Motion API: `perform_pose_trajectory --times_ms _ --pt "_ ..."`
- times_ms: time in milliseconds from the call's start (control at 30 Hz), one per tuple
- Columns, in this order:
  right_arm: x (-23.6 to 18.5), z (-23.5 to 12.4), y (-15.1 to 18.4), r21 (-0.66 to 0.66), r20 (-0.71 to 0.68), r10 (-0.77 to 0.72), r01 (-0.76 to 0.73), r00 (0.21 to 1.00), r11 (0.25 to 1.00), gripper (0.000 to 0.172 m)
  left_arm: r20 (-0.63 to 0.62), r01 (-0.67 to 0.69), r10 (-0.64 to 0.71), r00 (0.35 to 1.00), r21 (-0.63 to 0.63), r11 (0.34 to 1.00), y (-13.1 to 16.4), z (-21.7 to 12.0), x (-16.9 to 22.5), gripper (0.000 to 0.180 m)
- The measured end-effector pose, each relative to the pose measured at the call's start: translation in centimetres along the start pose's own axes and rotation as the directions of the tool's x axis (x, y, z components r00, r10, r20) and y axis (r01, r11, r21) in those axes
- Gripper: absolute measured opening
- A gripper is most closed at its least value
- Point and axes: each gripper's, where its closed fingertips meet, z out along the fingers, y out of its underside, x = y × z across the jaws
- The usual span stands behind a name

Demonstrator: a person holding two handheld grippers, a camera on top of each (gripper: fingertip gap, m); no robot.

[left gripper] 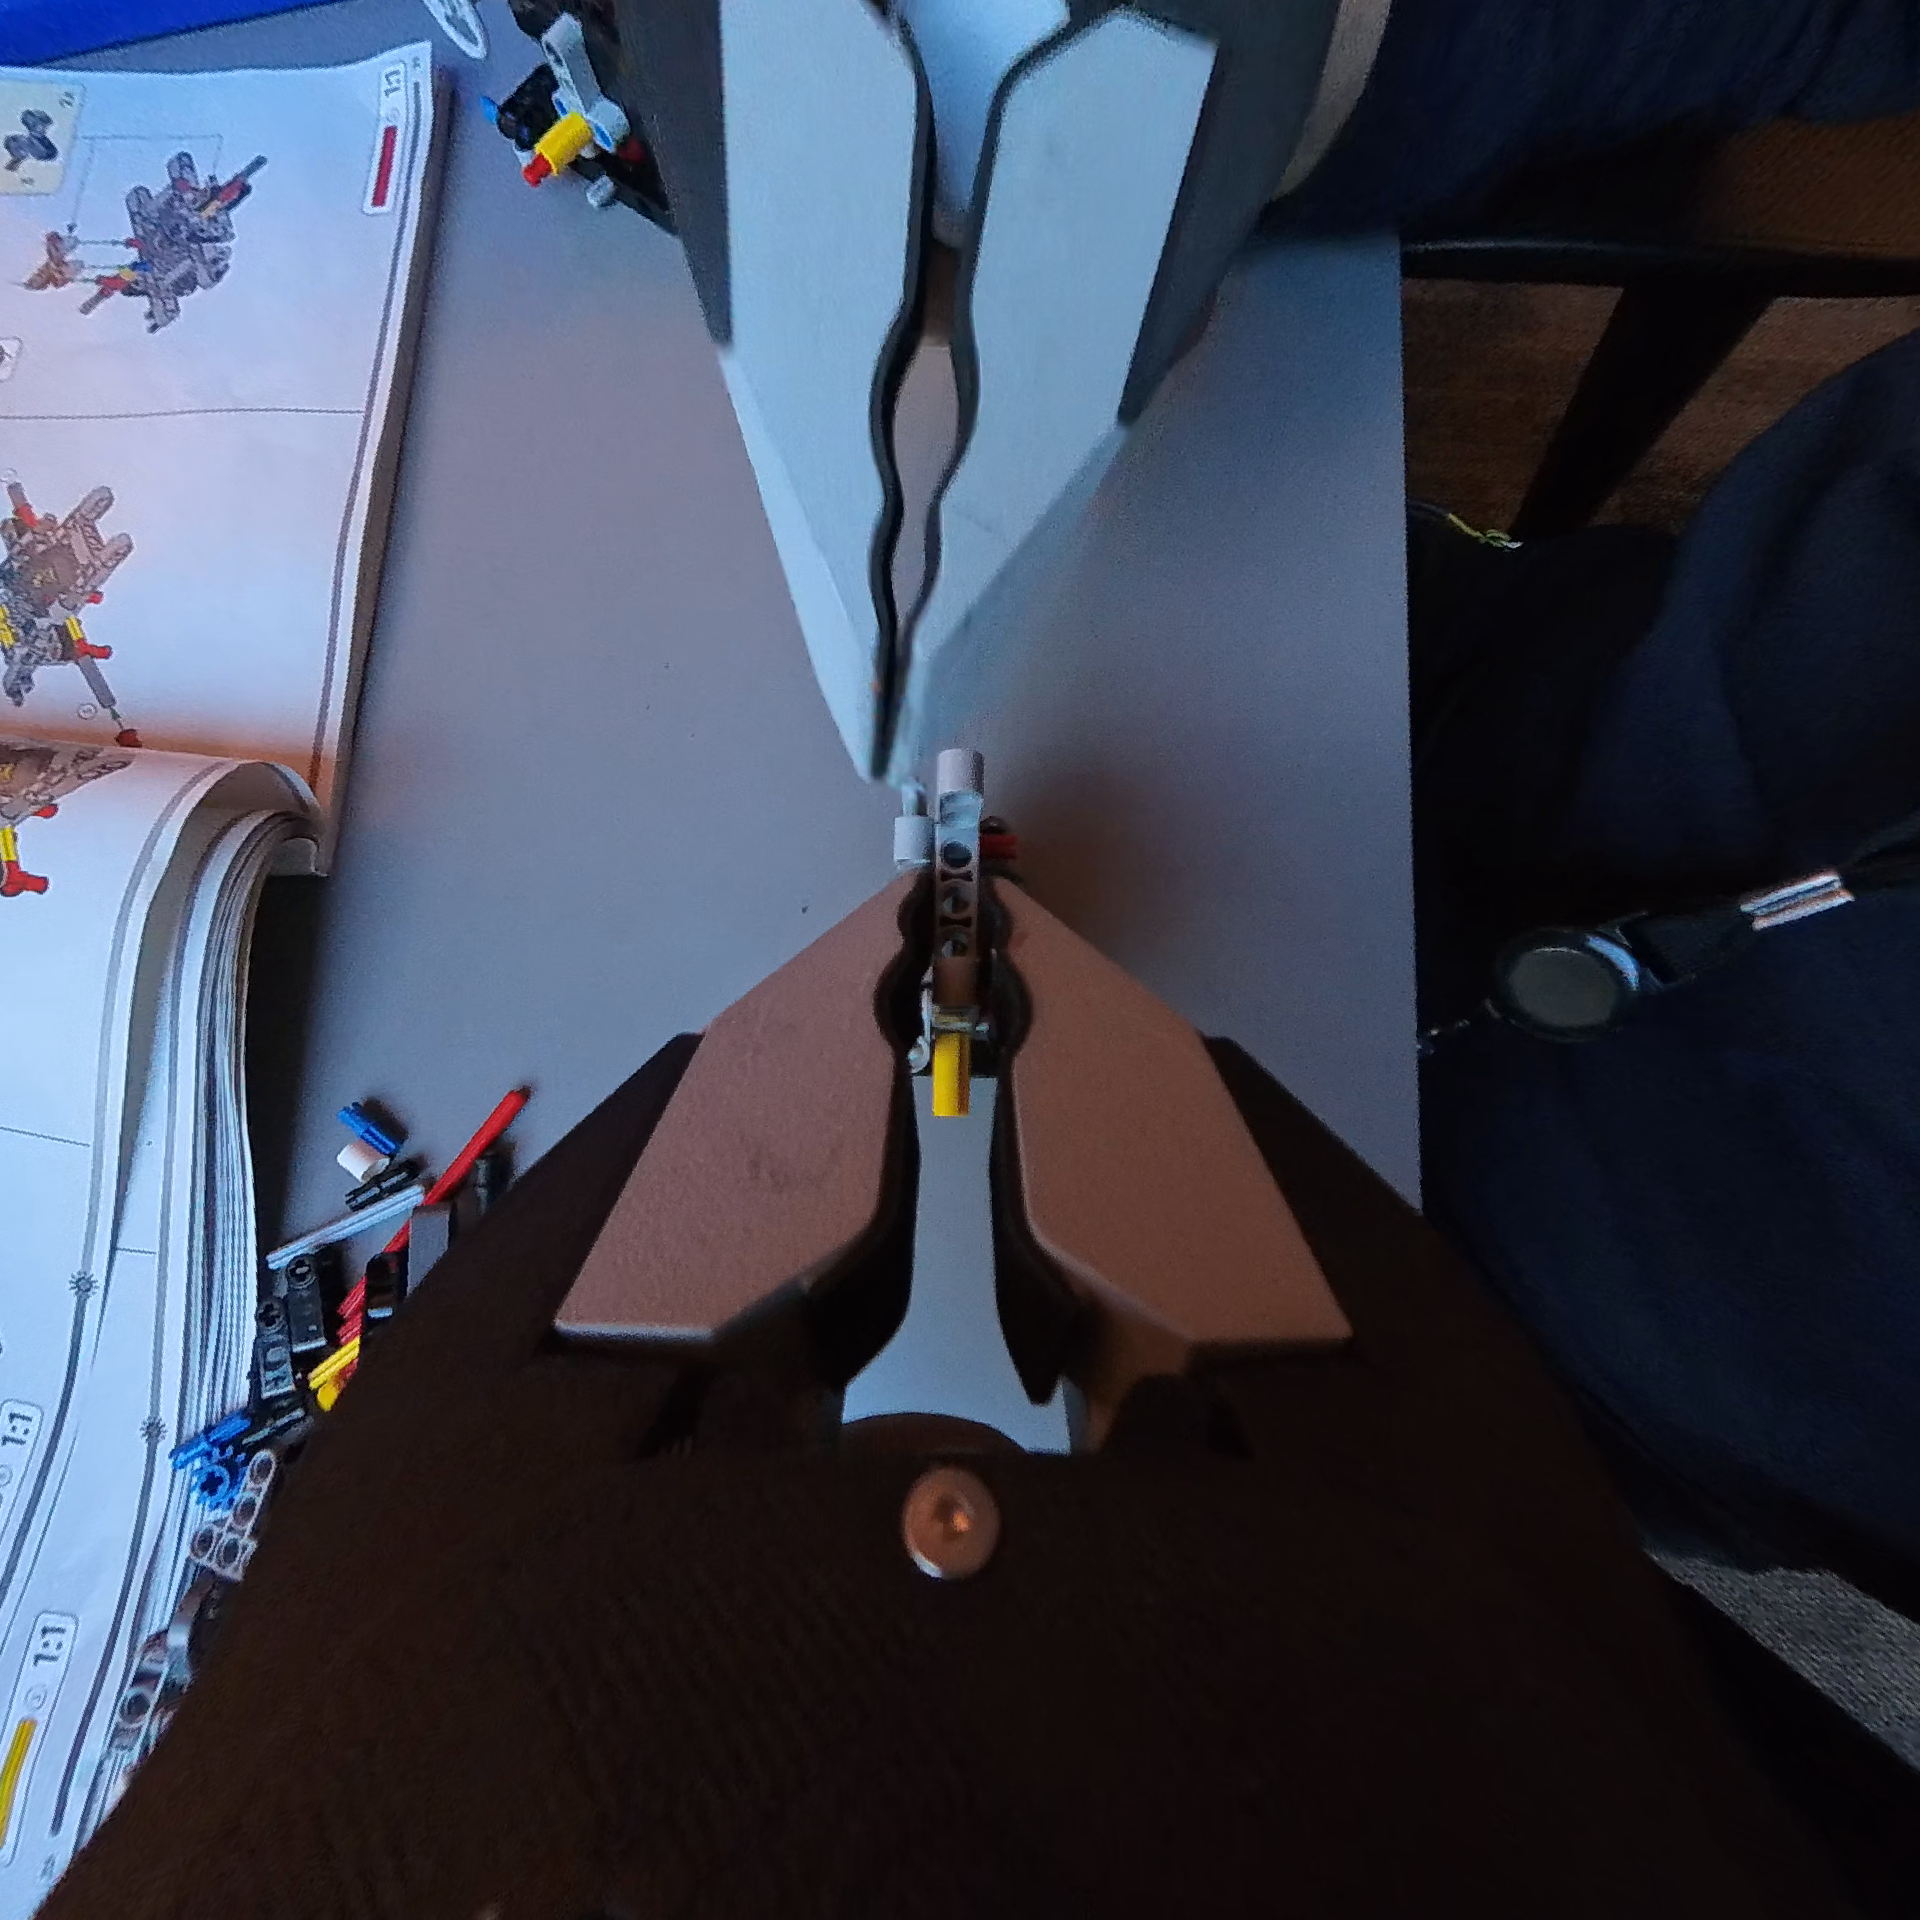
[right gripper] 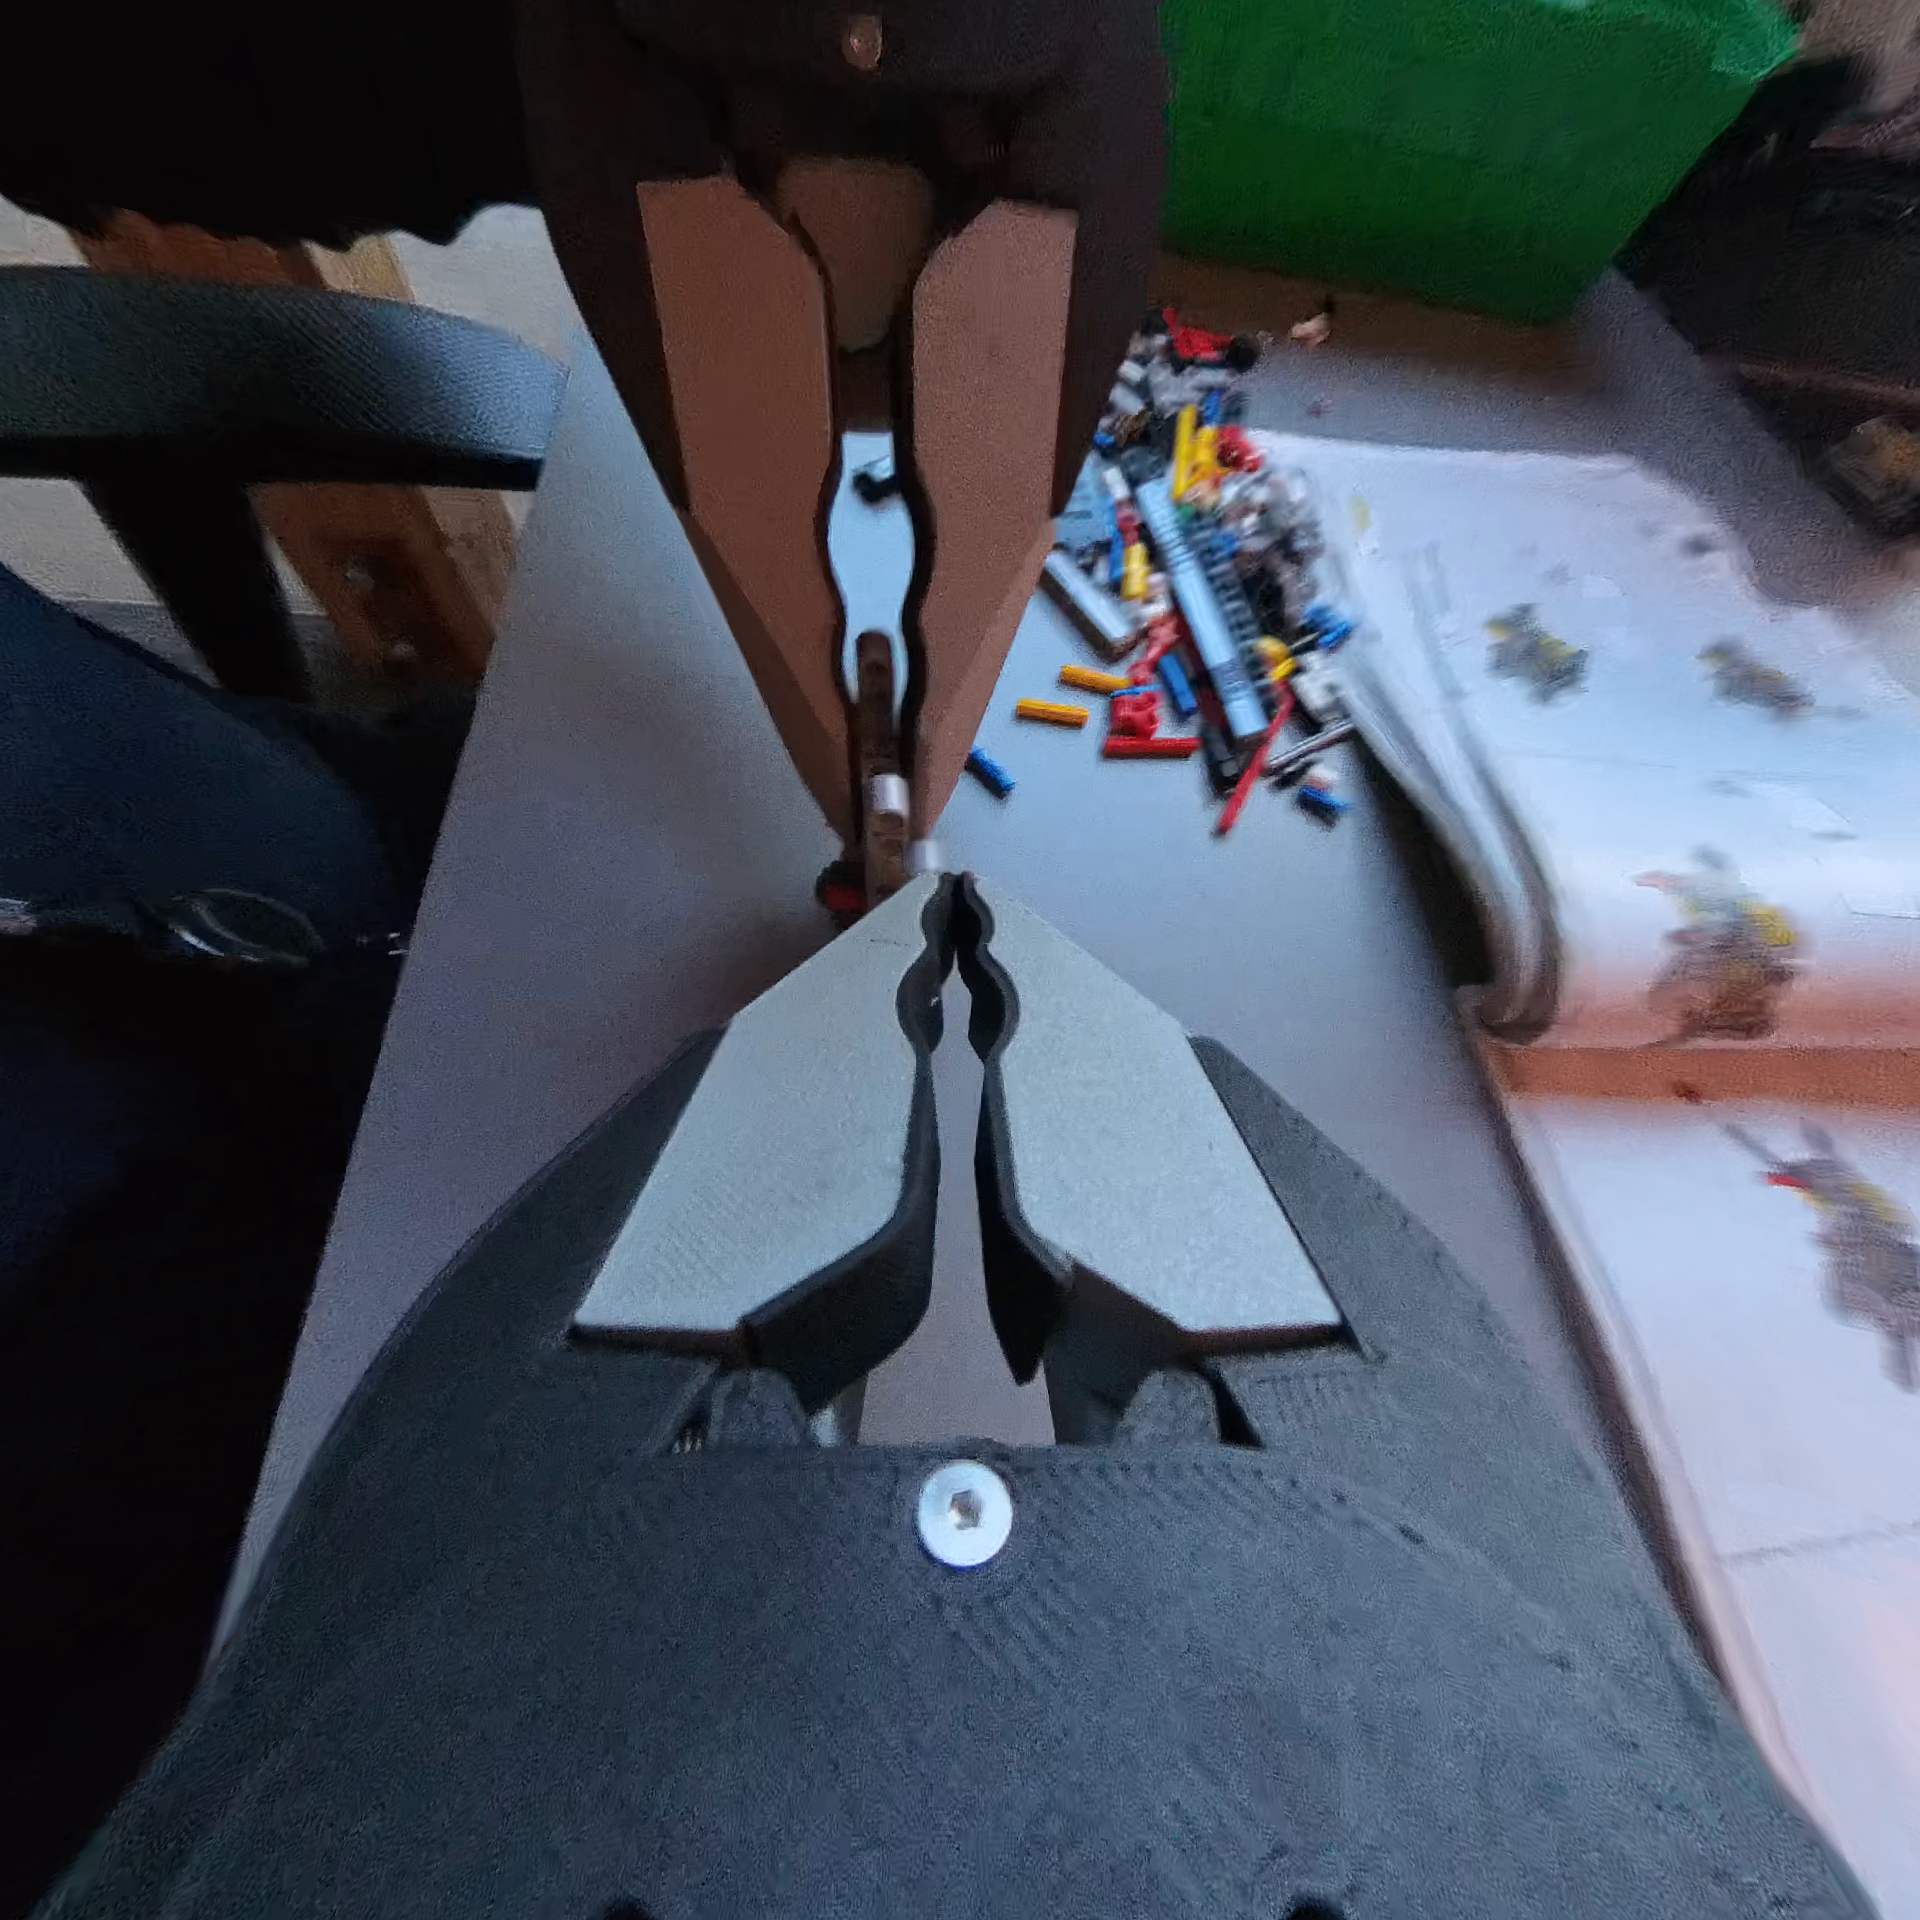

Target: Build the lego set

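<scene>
A small grey brick assembly (left gripper: pixel 956 883) with a yellow axle is clamped between the pads of the left gripper (left gripper: pixel 954 914), above the table (left gripper: pixel 623 623) near its edge. The right gripper (right gripper: pixel 958 883), jaws pressed together, is seen tip to tip against a grey bush on the assembly. Loose bricks (right gripper: pixel 1205 582) and an open instruction booklet (left gripper: pixel 187 416) lie toward the opposite edge.
</scene>
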Motion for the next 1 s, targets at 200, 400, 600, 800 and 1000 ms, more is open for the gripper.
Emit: perform_pose_trajectory --times_ms 200,400,600,800,1000 --pt "-0.1 0.0 0.1 0.038 0.029 0.025 -0.026 0.999 0.999 0.000 0.013 0.006 -0.006 1.000 -0.008 1.000 0.1 -0.1 -0.4 0.005" --pt "0.1 -1.0 -1.3 0.052 -0.013 -0.011 0.011 1.000 0.999 0.000 0.015 0.005 -0.005 1.000 0.000 1.000 0.2 -0.1 -0.3 0.005" --pt "0.8 -2.0 -2.3 0.056 -0.063 -0.040 0.043 0.997 0.997 0.000 0.010 0.003 -0.003 1.000 0.005 1.000 0.0 0.0 -0.1 0.005" --pt "0.3 0.0 0.2 -0.023 -0.012 -0.008 0.008 1.000 1.000 0.000 0.018 0.001 -0.001 1.000 -0.003 1.000 0.0 0.0 -0.3 0.005" --pt "0.7 -1.3 -1.7 -0.005 -0.054 -0.045 0.044 0.998 0.999 0.000 0.016 0.010 -0.010 1.000 0.011 1.000 -0.1 0.0 -0.4 0.005"
